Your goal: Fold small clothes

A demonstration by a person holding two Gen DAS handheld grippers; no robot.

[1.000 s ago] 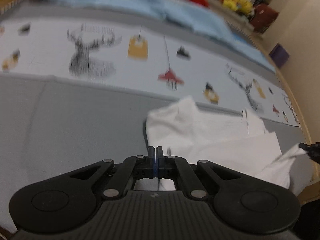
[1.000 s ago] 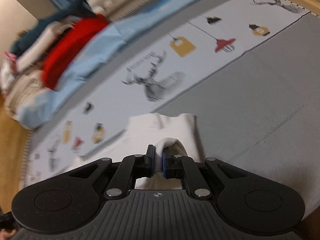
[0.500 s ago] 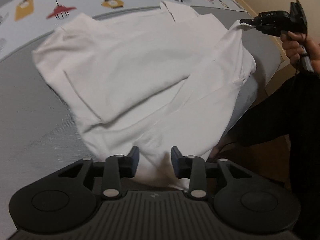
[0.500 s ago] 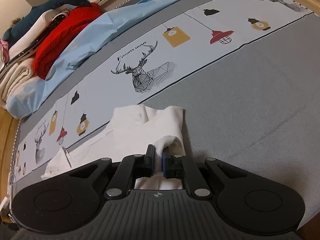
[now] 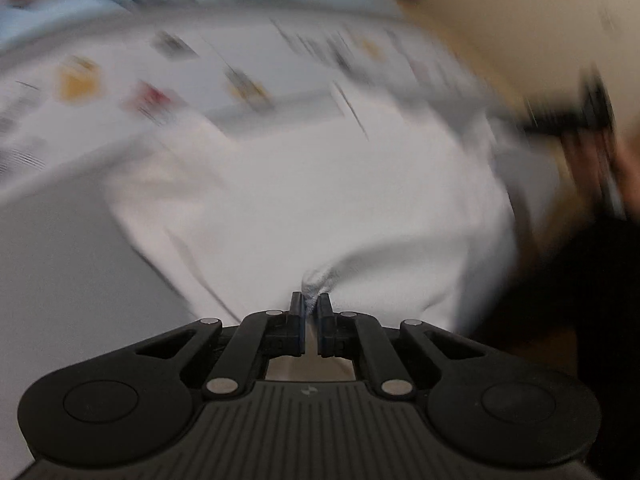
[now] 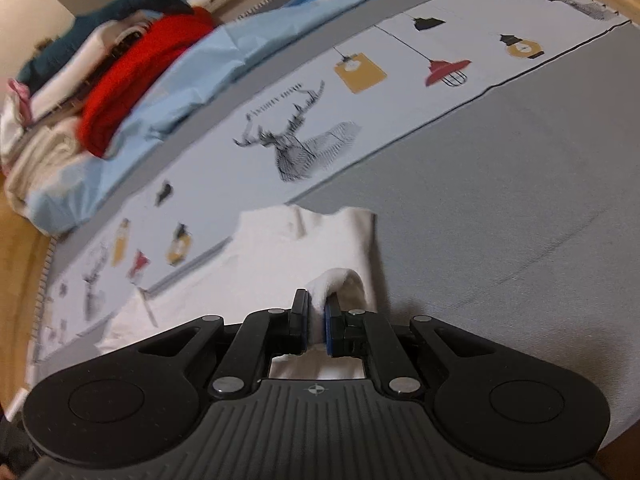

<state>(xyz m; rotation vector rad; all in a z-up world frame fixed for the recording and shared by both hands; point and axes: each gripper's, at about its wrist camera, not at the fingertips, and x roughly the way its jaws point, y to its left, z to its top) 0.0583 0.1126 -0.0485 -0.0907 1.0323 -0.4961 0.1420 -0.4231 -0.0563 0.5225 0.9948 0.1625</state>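
Grey bedcover (image 6: 500, 184) with printed strip; white garment (image 5: 304, 200) lay flat on it at the near edge. Left gripper (image 5: 311, 306), jaws just closed, pinched a bunched hem fold. Right gripper (image 6: 318, 312) pinched another edge, likely to lift both corners for a fold.

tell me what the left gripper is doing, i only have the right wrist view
Observer: The left gripper has just closed on a pinch of the white garment.
Operator: where on it
Observer: At the edge nearest that camera; the view is blurred, so I cannot name the part.
Operator: can you see my right gripper from there
Observer: Yes, a dark blurred shape at the far right, the right gripper, beside the garment's corner.
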